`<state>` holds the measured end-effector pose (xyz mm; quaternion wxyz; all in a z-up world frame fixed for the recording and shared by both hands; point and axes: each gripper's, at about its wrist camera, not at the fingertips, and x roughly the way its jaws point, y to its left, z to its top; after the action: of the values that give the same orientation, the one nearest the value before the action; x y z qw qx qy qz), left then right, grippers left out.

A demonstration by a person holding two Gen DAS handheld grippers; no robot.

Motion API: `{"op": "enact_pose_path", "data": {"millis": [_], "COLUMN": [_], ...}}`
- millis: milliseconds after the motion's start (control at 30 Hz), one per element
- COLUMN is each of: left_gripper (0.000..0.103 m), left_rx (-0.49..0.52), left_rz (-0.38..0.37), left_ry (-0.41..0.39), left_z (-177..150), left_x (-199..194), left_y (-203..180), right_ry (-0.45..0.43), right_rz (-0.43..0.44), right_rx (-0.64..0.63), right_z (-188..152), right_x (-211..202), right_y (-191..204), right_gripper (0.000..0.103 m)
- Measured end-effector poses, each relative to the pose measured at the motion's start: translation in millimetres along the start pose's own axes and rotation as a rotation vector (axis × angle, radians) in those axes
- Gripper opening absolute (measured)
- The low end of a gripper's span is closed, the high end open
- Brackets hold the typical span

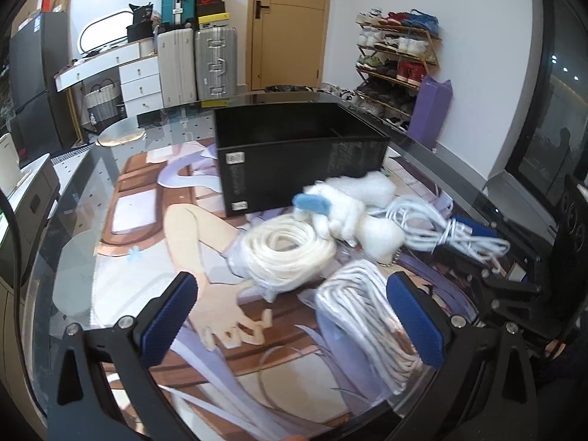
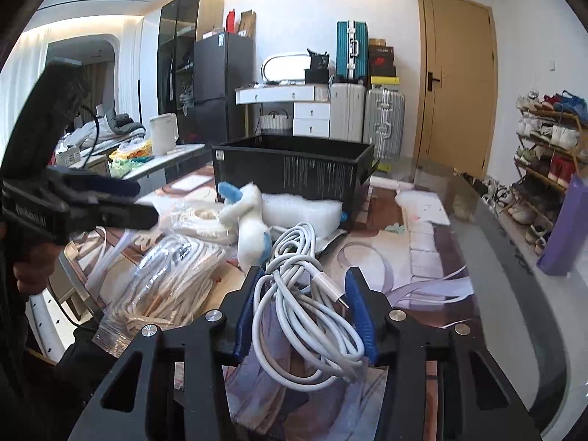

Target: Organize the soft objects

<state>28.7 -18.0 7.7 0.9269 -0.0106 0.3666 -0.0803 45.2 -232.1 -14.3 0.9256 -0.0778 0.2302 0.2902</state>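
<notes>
Right fingers (image 2: 299, 305) clamped on white cable bundle (image 2: 305, 316), above the counter (image 2: 422, 257) near the black box (image 2: 294, 172). Left fingers (image 1: 290, 316) spread wide, empty, over bagged rope (image 1: 367, 316).

Right tongs (image 2: 303, 294) clamped shut, left tongs (image 1: 290, 316) spread wide, angled downward

The right gripper (image 2: 303, 290) clamps a coiled white cable (image 2: 294, 305) between its blue pads, above the printed mat (image 2: 404, 257). Beyond lie a white plush toy (image 2: 250, 220) and bagged rope (image 2: 172, 279), before the black box (image 2: 294, 172).
</notes>
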Motion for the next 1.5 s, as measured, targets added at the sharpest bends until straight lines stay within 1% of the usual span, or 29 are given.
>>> {"op": "enact_pose_path", "data": {"millis": [100, 167, 300, 333, 400, 500, 567, 633, 667, 733, 800, 833, 900, 933, 967, 1000, 1100, 1167, 1333, 1500], "left_gripper": [0.103, 0.103, 0.103, 0.103, 0.103, 0.103, 0.103, 0.103, 0.103, 0.101, 0.090, 0.086, 0.070, 0.067, 0.060, 0.049, 0.042, 0.040, 0.039, 0.039], "left_rx": [0.011, 0.016, 0.027, 0.025, 0.006, -0.002, -0.004, -0.017, -0.020, -0.006, -0.008, -0.002, 0.024, 0.044, 0.066, 0.081, 0.073, 0.069, 0.029, 0.003], "left_rz": [-0.027, -0.039, -0.057, -0.054, -0.011, -0.019, 0.001, 0.008, -0.002, 0.011, 0.007, 0.008, 0.014, 0.023, 0.031, 0.030, 0.001, -0.013, -0.038, -0.052], "left_ry": [0.011, 0.030, 0.054, 0.062, 0.056, 0.078, 0.080, 0.105, 0.120, 0.103, 0.100, 0.096, 0.090, 0.087, 0.088, 0.082, 0.085, 0.081, 0.052, -0.015], "left_z": [-3, -6, -9, -10, -11, -13, -17, -19, -21, -21, -22, -22, -23, -24, -24, -25, -24, -23, -20, -10], "left_x": [5, 10, 15, 16, 16, 21, 25, 31, 34, 32, 32, 31, 30, 29, 30, 28, 25, 21, 13, -4], "left_y": [-10, -17, -30, -33, -41, -51, -53, -54, -55, -57, -56, -57, -58, -59, -61, -61, -57, -55, -48, -41], "right_ry": [-0.044, -0.074, -0.106, -0.108, -0.105, -0.107, -0.107, -0.105, -0.106, -0.105, -0.106, -0.109, -0.111, -0.109, -0.105, -0.101, -0.097, -0.100, -0.106, -0.118], "right_rz": [-0.024, -0.062, -0.104, -0.106, -0.102, -0.107, -0.109, -0.111, -0.113, -0.110, -0.115, -0.118, -0.119, -0.119, -0.118, -0.117, -0.112, -0.111, -0.110, -0.087], "right_rx": [0.019, 0.033, 0.063, 0.070, 0.071, 0.063, 0.057, 0.049, 0.047, 0.047, 0.043, 0.046, 0.057, 0.058, 0.057, 0.055, 0.039, 0.029, 0.026, 0.026], "right_z": [1, 3, 4, 5, 6, 7, 6, 5, 5, 5, 5, 5, 5, 6, 6, 6, 5, 6, 5, 7], "right_x": [-9, -13, -18, -19, -18, -18, -18, -17, -16, -16, -17, -17, -18, -18, -17, -16, -15, -15, -16, -21], "right_y": [-6, -11, -20, -23, -25, -27, -26, -24, -24, -24, -23, -24, -27, -28, -28, -28, -25, -22, -22, -22], "right_gripper": [0.046, 0.046, 0.046, 0.046, 0.046, 0.046, 0.046, 0.046, 0.046, 0.046, 0.046, 0.046, 0.046, 0.046, 0.046, 0.046, 0.046, 0.046, 0.046, 0.046]}}
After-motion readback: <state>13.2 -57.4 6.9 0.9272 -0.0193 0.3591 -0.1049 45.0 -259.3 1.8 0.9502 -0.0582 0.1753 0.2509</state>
